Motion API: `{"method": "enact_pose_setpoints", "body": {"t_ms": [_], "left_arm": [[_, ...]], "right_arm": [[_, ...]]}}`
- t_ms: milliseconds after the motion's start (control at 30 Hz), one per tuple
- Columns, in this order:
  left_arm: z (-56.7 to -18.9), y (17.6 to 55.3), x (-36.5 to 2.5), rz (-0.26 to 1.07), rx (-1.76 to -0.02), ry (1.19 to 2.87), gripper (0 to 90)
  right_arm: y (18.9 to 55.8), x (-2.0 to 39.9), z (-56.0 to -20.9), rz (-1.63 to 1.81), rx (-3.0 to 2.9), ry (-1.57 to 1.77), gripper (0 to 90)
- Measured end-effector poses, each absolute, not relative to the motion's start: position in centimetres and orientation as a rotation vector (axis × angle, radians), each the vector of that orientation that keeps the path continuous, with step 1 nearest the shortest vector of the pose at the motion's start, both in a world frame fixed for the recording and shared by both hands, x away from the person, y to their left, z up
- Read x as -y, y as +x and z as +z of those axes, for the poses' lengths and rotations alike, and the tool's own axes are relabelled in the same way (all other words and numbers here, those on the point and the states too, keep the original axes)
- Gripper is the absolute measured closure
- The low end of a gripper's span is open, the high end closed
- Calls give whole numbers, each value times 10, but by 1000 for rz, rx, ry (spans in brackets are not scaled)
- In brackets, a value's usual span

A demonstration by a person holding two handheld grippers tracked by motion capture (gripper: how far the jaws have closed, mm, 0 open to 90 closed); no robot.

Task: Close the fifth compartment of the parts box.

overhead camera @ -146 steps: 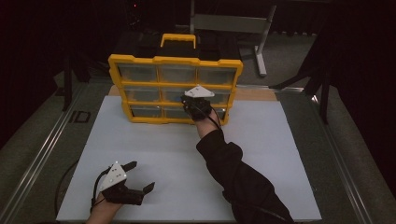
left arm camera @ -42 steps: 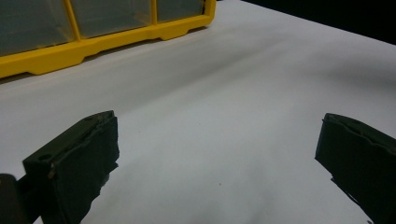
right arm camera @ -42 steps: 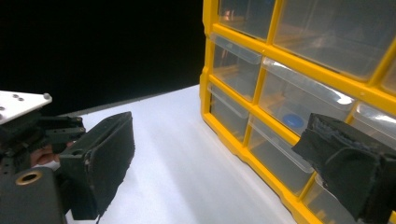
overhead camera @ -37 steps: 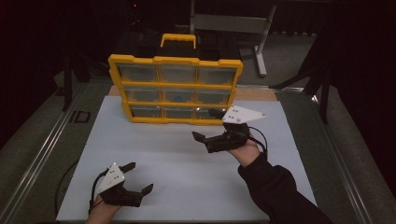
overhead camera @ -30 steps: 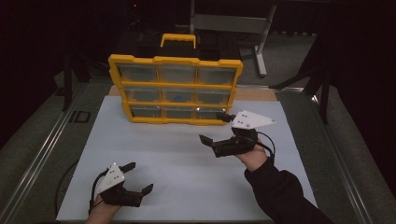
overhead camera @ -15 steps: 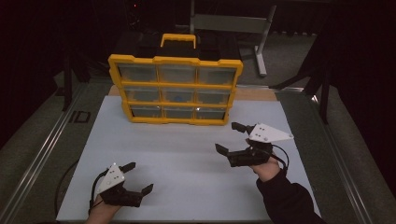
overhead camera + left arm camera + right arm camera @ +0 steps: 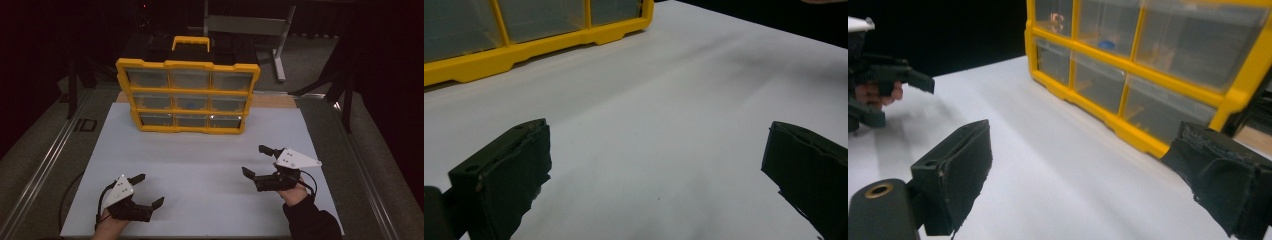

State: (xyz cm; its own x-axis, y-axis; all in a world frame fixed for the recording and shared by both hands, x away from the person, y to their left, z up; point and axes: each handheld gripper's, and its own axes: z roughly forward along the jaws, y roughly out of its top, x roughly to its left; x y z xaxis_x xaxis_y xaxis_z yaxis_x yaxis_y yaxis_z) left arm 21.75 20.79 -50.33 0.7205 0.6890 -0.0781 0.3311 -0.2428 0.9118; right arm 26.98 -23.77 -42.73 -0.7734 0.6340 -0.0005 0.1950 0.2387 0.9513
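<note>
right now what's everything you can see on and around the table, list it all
drawer organiser: one, yellow frame with nine clear drawers and a yellow handle on top, at the far edge of the white board
small blue item: one, blue, inside the middle drawer, too small to tell what it is
white board: one, white, covering the table top
metal stand: one, grey, on the floor behind the table
left tongs: one, black with a grey plate, near left corner of the board, open, holding nothing
right tongs: one, black with a grey plate, near right of the board, open, holding nothing
</note>
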Motion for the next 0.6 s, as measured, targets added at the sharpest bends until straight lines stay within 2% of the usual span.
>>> {"method": "enact_pose_setpoints", "body": {"t_ms": [600], "left_arm": [[-503, 217, -208, 416, -794, 1846, 0]], "right_arm": [[258, 264, -473, 1489, -2135, 813, 94]]}}
